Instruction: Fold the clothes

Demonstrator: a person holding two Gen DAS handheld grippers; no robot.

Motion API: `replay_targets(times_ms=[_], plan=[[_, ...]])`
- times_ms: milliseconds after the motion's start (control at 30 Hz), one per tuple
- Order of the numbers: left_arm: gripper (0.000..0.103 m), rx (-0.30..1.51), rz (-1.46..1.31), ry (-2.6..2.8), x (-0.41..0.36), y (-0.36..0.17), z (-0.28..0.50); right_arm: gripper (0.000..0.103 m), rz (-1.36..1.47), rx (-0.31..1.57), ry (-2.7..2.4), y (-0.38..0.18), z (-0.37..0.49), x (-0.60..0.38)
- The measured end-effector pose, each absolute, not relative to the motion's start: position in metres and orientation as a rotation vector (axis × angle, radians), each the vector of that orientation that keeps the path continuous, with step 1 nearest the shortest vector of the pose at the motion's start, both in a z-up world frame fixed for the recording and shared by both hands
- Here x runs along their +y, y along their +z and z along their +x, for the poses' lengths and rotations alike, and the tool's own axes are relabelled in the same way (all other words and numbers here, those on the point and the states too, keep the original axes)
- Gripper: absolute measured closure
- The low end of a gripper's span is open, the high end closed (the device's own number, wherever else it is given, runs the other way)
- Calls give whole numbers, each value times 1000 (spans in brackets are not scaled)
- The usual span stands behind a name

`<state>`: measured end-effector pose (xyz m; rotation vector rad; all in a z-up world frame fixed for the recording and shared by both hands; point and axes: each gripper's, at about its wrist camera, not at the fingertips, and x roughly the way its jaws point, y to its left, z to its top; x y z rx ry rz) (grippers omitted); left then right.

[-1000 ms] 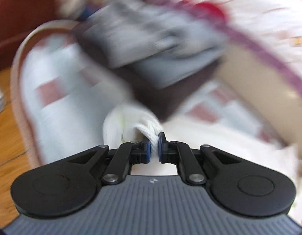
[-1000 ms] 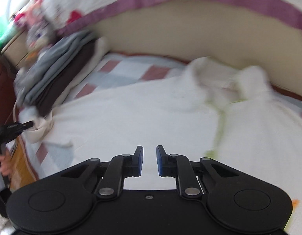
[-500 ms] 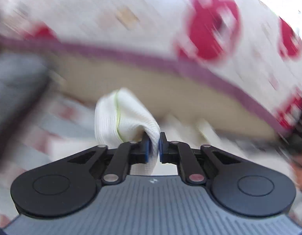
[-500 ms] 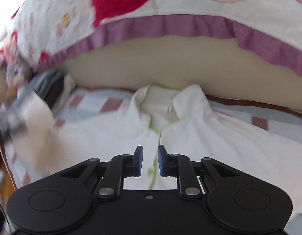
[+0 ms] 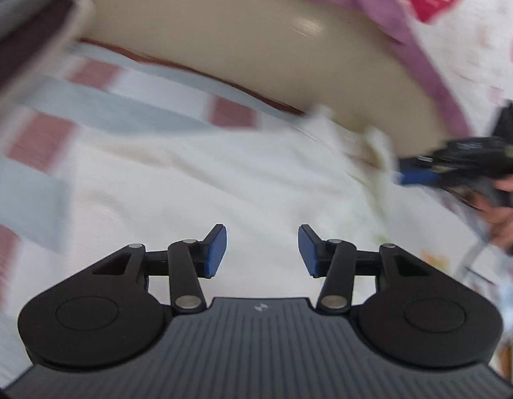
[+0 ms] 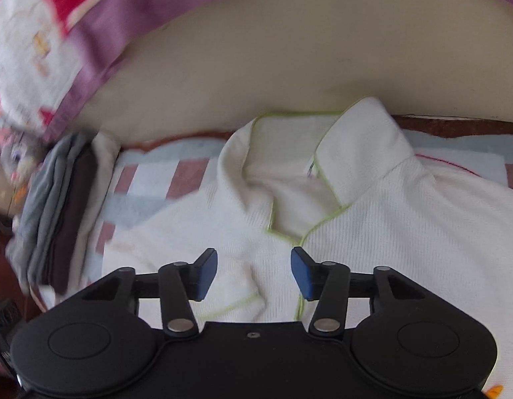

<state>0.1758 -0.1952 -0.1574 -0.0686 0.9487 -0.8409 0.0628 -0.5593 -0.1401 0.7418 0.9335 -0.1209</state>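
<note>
The white collared shirt (image 6: 372,219) lies flat on a checked bed sheet (image 6: 150,179), front side up. Its collar (image 6: 323,153), edged with thin lime-green piping, points away from the right wrist camera toward the beige mattress side (image 6: 273,66), and its body runs toward the camera, so the long axis goes from the collar to the gripper. The placket opening sits just in front of the right gripper (image 6: 254,272).

The right gripper hovers over the chest of the shirt. Its jaws have just been opening and now stand spread; only the flat fabric shows in the gap, and the blue pads (image 6: 206,274) press on nothing.

In the blurred left wrist view, the left gripper (image 5: 262,249) is over the same white cloth (image 5: 223,183). Its jaws have also just been opening, stand apart and hold nothing. At the right edge the other gripper (image 5: 456,166) and the hand (image 5: 502,206) that holds it are visible near the collar.

A stack of folded grey and dark clothes (image 6: 57,206) lies to the left of the shirt. A quilt with a purple border (image 6: 130,16) hangs above.
</note>
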Motion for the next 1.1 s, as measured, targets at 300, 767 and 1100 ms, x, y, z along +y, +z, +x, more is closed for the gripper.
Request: replay_targets(times_ms=[300,767,1100], plan=[[56,973,-5,-720,-203,-179,196,42,827,950,-251,-191,128,-566],[56,927,74,-689,-200,-182,186,97,-146,782,-146,-138,120,-427],[55,882,214,-594,-206,-188,181,46,31,757,-334,-130,95,-515]])
